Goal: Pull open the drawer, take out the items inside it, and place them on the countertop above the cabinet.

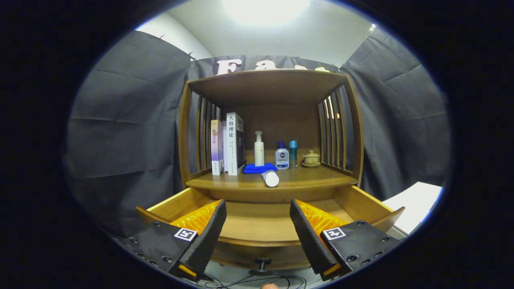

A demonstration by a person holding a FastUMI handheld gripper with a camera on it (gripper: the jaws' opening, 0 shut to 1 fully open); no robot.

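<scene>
The gripper gapes wide, empty, over the pulled-out drawer (its near floor hidden behind the fingers).

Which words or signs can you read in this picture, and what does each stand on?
"人格理论": spine of the white book on the countertop.
Thinner book beside it: too blurred.
Blue-capped bottle label: too small.
Gripper, open above the open drawer: square coded markers, no words.
</scene>
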